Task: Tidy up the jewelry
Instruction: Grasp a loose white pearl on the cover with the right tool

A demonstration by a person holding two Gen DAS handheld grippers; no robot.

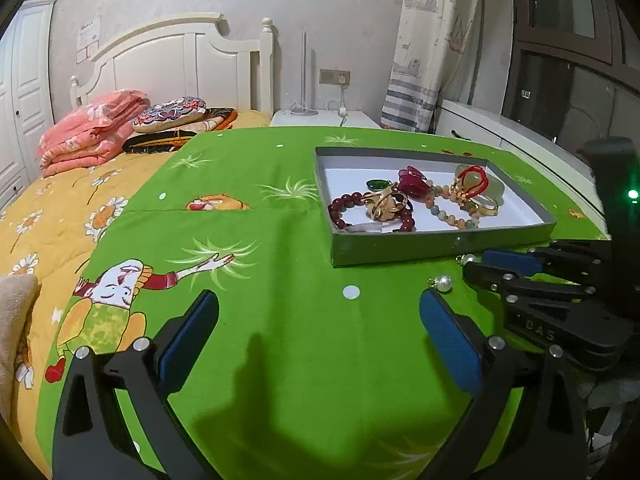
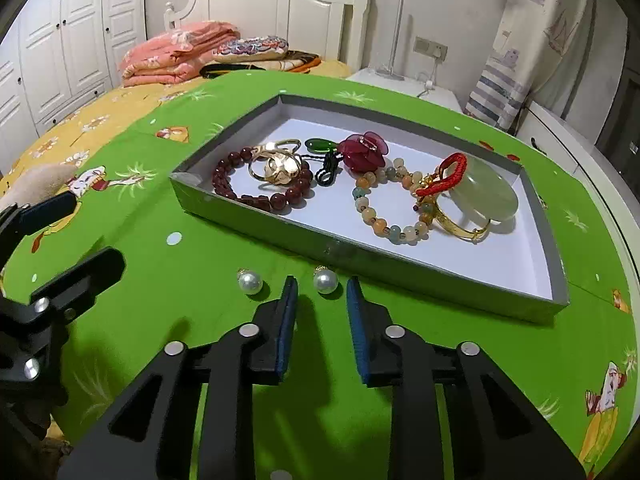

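Observation:
A grey tray (image 2: 256,216) with a white floor lies on the green cloth and holds a dark red bead bracelet (image 2: 240,188), gold rings (image 2: 276,166), a red flower clip (image 2: 364,152), a pastel bead bracelet (image 2: 376,216) and a jade pendant on red cord (image 2: 488,188). The tray also shows in the left wrist view (image 1: 400,246). Two pearl earrings (image 2: 250,282) (image 2: 325,281) lie on the cloth in front of it. My right gripper (image 2: 322,292) is open, its fingertips on either side of the right pearl, just short of it. My left gripper (image 1: 320,308) is open wide and empty.
The green cartoon cloth (image 1: 280,240) covers a round table. A bed with yellow quilt (image 1: 60,220) and folded pink blanket (image 1: 88,128) lies to the left. A white nightstand (image 1: 324,118) and curtain (image 1: 432,48) stand behind.

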